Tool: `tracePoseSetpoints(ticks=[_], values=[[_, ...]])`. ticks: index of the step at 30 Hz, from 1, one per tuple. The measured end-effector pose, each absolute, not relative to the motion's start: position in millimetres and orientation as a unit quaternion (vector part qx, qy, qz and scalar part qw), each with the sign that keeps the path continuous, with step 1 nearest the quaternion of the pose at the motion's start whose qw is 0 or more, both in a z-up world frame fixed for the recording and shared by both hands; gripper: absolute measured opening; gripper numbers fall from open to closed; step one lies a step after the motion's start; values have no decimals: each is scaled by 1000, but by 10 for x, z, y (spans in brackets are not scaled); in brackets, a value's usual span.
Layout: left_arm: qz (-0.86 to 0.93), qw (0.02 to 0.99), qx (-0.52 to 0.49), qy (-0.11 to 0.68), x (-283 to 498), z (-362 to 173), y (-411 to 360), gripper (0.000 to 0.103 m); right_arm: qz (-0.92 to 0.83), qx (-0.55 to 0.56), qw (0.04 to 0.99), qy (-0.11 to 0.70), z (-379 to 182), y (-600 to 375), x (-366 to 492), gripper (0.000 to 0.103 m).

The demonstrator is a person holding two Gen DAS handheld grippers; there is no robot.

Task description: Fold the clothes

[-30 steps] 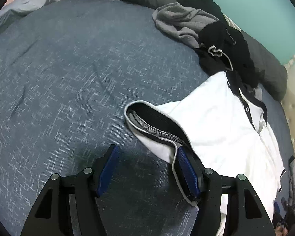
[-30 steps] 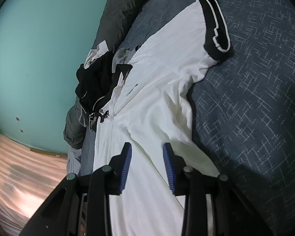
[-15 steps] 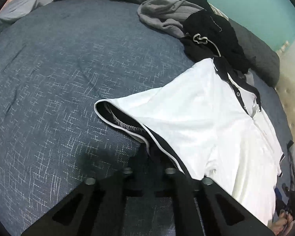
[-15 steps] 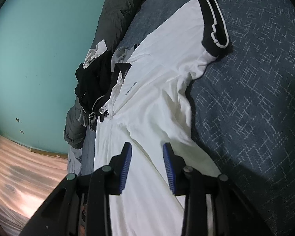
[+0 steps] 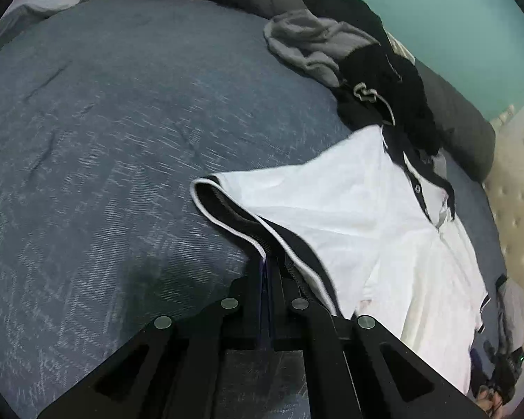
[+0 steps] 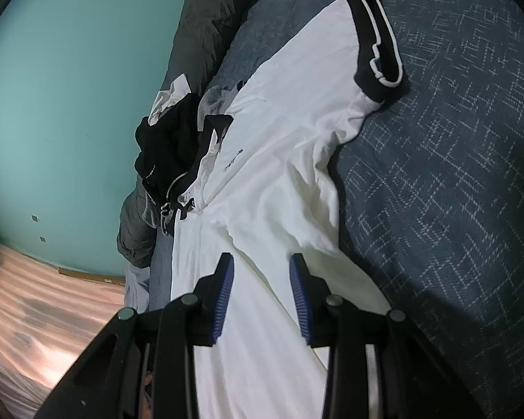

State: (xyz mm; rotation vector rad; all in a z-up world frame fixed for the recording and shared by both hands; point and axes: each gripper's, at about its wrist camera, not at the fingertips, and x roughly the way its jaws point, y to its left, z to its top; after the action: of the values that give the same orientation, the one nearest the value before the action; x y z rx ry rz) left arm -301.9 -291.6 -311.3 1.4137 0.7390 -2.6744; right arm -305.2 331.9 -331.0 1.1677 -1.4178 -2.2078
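Two tongs work the white polo shirt [image 5: 349,209]: left tongs [image 5: 267,265] pinch its black sleeve cuff [image 5: 234,220] for folding, right tongs [image 6: 262,279] hover part-open, empty, above its body.

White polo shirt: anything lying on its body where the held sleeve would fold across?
Nothing visible. The left gripper is shut on the sleeve cuff; the white polo shirt body is bare. The black garment and grey garment sit by the collar, beyond it.

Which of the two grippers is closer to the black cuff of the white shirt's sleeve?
Left. The left gripper is shut on the black cuff of the white shirt. The right gripper hovers open over the shirt's body, far from the cuff.
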Motion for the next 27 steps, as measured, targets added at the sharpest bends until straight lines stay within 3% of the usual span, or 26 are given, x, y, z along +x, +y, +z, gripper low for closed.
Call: tracePoseSetpoints(ticks=[17, 18, 21, 27], values=[[-841, 37, 456, 288, -2908, -3224, -3203, 5, -763, 402, 136, -488, -3290, 3318, -3046, 33], [-842, 38, 451, 294, -2903, -3211, -3248, 9, -763, 401, 136, -488, -3289, 3321, -3047, 33], [-844, 41, 438, 307, -2926, -3169, -3357, 38, -764, 402, 134, -487, -3290, 3321, -3047, 33], [-849, 35, 415, 326, -3063, -3073, -3454, 43, -765, 404, 134, -484, -3293, 3311, -3041, 33]])
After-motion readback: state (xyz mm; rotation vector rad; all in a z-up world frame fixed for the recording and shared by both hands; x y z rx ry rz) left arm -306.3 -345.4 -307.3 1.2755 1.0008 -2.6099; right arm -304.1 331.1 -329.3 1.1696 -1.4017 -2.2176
